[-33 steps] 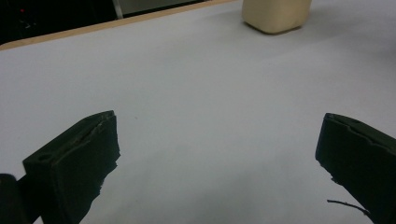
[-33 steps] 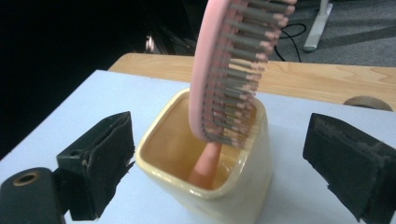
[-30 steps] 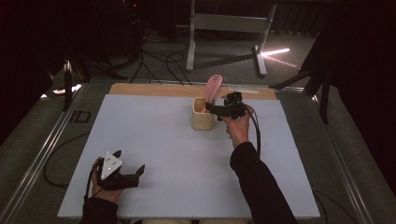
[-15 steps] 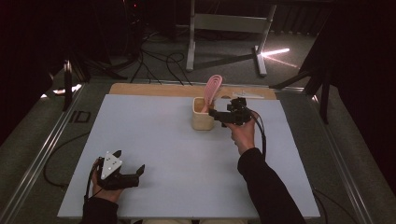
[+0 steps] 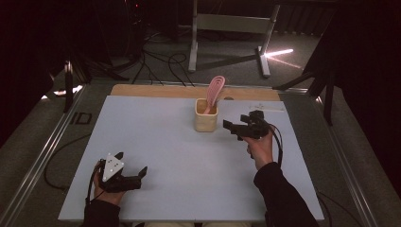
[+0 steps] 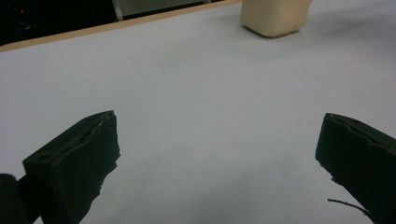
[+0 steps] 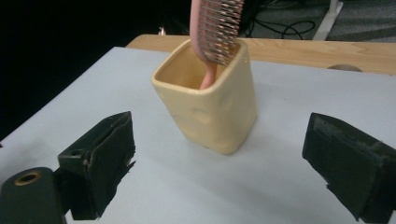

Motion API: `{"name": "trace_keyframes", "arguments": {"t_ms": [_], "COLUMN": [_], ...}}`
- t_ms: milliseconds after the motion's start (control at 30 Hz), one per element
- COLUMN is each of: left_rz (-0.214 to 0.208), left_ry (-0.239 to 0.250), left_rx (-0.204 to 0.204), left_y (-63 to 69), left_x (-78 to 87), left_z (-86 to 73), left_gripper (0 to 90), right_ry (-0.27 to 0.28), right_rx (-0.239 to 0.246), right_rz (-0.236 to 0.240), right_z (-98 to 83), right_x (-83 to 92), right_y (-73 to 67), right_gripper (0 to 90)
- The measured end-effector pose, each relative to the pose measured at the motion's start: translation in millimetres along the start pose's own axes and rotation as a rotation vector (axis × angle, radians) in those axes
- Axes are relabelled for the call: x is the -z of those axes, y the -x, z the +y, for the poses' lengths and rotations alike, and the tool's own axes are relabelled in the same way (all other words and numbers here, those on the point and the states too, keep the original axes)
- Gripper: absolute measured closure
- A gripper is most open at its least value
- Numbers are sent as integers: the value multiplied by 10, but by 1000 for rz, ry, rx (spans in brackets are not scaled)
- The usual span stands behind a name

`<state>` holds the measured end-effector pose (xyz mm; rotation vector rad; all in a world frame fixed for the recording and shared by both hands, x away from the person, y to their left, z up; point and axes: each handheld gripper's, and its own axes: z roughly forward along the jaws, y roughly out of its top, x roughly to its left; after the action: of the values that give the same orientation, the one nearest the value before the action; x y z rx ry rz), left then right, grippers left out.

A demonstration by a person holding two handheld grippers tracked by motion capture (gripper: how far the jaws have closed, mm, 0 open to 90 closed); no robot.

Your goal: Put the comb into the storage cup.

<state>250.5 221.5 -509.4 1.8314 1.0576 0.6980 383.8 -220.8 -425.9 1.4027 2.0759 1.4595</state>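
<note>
A cream square cup (image 5: 206, 119) stands at the far middle of the white table (image 5: 161, 142). A pink hairbrush (image 5: 216, 89) stands in it, handle down, head leaning against the rim. My right gripper (image 5: 235, 124) hovers just right of the cup, open and empty. In the right gripper view the cup (image 7: 210, 112) and the hairbrush (image 7: 218, 28) sit a short way ahead, between the spread jaws. My left gripper (image 5: 131, 163) rests at the near left of the table, open and empty. The cup (image 6: 275, 16) is far ahead in the left gripper view.
A wooden strip (image 5: 165, 91) runs along the table's far edge. Metal rails (image 5: 47, 142) flank the table. Cables (image 5: 156, 61) and a stand's legs (image 5: 227, 47) lie on the floor beyond.
My right gripper has drawn back from the cup, toward the person and slightly right. The hairbrush stays in the cup. The left gripper has not moved.
</note>
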Motion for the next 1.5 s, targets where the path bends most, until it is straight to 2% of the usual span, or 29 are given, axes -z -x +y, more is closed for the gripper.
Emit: {"name": "trace_keyframes", "arguments": {"t_ms": [100,167,233,333,500,633,800,900,1000,1100,1333,1500], "left_rz": [4,7,9,14,21,32,41,49,56,61,62,64], "left_ry": [0,0,1,2,5,13,24,42,59,73,97,102], "left_rx": [3,3,4,3,11,14,28,51,61,72,72,64], "left_y": [-5,-6,-8,-12,-28,-42,-77,-104,-136,-170,-188,-185], "left_x": [3,6,6,9,27,49,72,97,128,157,216,231], "left_z": [1,0,1,3,7,10,20,35,51,61,89,92], "left_gripper": [2,2,2,2,1,1,2,1,2,1,2,1], "right_ry": [38,33,32,44,36,34,41,33,78,82,127,143], "right_rx": [-71,-75,-55,-32,62,124,151,167,180,201,235,228], "right_rz": [44,25,-3,-19,-64,-78,-78,-87,-87,-93,-85,-94], "right_z": [-111,-176,-214,-243,-326,-439,-582,-650,-709,-798,-936,-1024], "right_x": [103,145,194,281,379,433,513,564,635,682,794,842], "right_y": [81,119,135,119,-8,-76,-87,-94,-90,-81,-91,-54], "right_gripper": [101,101,101,100,95,94,94,91,91,91,91,91]}}
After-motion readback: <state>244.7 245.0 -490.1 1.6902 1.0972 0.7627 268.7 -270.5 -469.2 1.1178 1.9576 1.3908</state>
